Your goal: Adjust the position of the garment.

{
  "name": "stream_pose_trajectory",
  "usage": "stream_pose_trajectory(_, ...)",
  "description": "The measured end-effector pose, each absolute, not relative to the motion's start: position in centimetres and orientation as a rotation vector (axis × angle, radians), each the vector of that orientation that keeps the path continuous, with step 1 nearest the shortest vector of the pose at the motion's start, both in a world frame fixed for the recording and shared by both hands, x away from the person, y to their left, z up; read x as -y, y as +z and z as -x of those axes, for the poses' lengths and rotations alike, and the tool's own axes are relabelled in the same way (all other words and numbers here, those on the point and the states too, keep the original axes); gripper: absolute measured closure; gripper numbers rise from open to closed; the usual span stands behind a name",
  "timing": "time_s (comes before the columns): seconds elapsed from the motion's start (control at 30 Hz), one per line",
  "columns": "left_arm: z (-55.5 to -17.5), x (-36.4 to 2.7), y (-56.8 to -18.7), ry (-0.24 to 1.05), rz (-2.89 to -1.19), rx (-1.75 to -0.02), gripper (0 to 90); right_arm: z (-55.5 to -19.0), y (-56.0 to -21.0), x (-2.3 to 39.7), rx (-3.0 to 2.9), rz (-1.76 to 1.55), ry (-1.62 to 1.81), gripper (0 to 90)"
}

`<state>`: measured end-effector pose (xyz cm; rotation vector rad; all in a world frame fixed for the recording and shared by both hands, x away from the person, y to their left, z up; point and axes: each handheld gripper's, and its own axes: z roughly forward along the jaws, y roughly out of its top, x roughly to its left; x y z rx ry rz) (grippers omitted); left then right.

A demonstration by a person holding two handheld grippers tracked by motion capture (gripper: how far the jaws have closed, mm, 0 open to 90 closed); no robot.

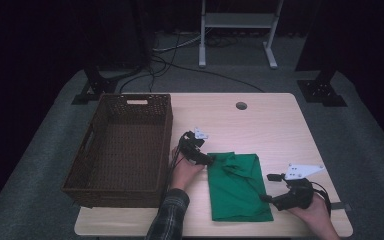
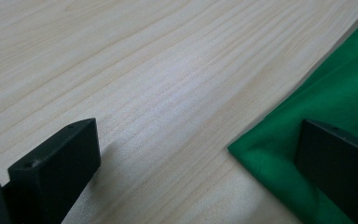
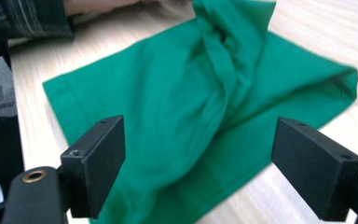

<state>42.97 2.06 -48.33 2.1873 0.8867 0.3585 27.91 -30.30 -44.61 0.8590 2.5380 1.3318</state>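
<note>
Black jaws of my right gripper [image 3: 200, 172] stood spread, grasping nothing, above the folded green cloth [image 1: 237, 187] at six o'clock on the pale wooden table [image 1: 275, 125]; my left gripper [image 2: 196, 163] straddled its corner, released. Folding seemed underway; next, pinch an edge

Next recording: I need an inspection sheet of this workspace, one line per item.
Surface: pale wooden table, round port at its far edge.
Job's things: folded green cloth, bunched at its far end; empty brown wicker basket to its left.
Clutter: nothing seen.
Grippers: left gripper open at the cloth's far left corner; right gripper open, off the cloth.
Cables: black cables on the floor.
Surroundings: grey carpet, metal stand legs.
</note>
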Motion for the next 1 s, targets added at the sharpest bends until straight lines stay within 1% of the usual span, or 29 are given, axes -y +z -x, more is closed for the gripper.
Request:
stream_pose_trajectory(0.57, -43.0, -2.1, -48.3, 0.359, -2.189, -0.887, 0.0, -32.1, -43.2, 25.2, -2.516, -0.767, 1.367, 17.8)
stream_pose_trajectory(0.63, -43.0, -2.1, -48.3, 0.359, -2.189, -0.887, 0.0, -32.5, -43.1, 24.7, -2.518, -0.76, 1.364, 18.0)
stream_pose_trajectory(0.7, -43.0, -2.1, -48.3, 0.359, -2.189, -0.887, 0.0, -32.9, -43.2, 24.1, -2.52, -0.748, 1.359, 20.4)
stream_pose_trajectory(0.83, -43.0, -2.1, -48.3, 0.359, -2.189, -0.886, 0.0, -33.5, -43.6, 22.9, -2.524, -0.743, 1.334, 20.8)
stream_pose_trajectory(1.0, -43.0, -2.1, -48.3, 0.359, -2.189, -0.886, 0.0, -33.5, -44.0, 21.9, -2.513, -0.735, 1.313, 22.7)
